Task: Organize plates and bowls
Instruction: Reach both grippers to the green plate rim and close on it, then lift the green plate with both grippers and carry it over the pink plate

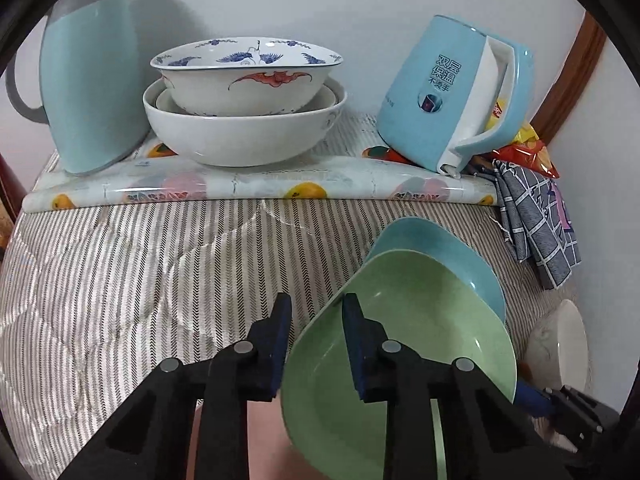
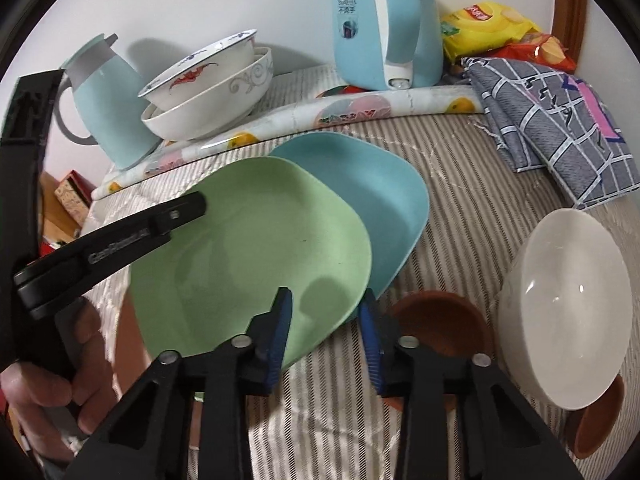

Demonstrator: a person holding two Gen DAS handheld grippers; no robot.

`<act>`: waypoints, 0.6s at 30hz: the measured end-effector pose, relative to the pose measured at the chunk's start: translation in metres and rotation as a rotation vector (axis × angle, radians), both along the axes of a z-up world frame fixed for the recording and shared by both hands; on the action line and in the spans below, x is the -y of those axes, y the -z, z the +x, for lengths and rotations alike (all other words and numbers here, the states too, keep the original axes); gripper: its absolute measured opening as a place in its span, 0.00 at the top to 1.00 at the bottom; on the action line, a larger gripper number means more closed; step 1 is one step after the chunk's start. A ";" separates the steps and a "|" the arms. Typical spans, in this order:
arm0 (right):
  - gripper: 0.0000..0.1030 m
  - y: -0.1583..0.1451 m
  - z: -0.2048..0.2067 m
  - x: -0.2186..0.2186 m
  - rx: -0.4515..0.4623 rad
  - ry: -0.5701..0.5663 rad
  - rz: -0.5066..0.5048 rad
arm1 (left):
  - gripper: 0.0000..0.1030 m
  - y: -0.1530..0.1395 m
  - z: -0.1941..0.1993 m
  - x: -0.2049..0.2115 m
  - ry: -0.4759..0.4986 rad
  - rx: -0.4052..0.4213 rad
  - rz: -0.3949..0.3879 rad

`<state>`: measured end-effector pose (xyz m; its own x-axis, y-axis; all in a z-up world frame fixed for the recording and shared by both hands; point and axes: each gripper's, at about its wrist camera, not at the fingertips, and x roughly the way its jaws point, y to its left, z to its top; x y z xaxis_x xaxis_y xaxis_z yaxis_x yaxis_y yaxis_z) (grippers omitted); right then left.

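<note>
Green plate (image 2: pixel 256 248), overlapping the blue plate (image 2: pixel 372 208), sits with its rim between both half-open grippers' (image 1: pixel 316 320) (image 2: pixel 326 312) fingers, neither clamping, above the striped cloth (image 1: pixel 140 264) by the white wall (image 1: pixel 360 8).

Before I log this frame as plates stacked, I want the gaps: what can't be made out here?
- Green plate: near rim hidden by the gripper fingers in both views, so any grip is unclear.
- Blue plate: mostly covered by the green plate.
- Brown dish: right wrist view only, behind the right gripper.
- Inner dish in the stacked bowls: only a rim sliver shows.
</note>
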<state>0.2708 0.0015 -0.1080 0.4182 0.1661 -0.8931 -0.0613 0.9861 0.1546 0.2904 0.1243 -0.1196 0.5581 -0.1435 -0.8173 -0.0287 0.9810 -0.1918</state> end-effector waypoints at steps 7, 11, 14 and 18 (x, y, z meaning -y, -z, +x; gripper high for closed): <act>0.81 -0.002 0.001 0.010 0.020 0.037 -0.005 | 0.82 -0.009 -0.010 -0.001 0.018 0.019 -0.026; 0.83 -0.012 -0.003 0.015 0.040 0.051 0.003 | 0.83 -0.019 -0.018 0.002 0.020 0.037 -0.018; 0.83 -0.020 -0.007 0.017 0.055 0.052 0.000 | 0.83 -0.027 -0.024 0.005 0.020 0.051 -0.017; 0.84 -0.034 -0.018 0.021 0.082 0.055 0.006 | 0.84 -0.039 -0.037 0.007 0.017 0.067 -0.019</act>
<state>0.2530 -0.0196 -0.0736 0.4981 0.1460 -0.8547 -0.0194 0.9873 0.1574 0.2535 0.1175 -0.0802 0.6091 -0.1686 -0.7749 0.0018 0.9774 -0.2113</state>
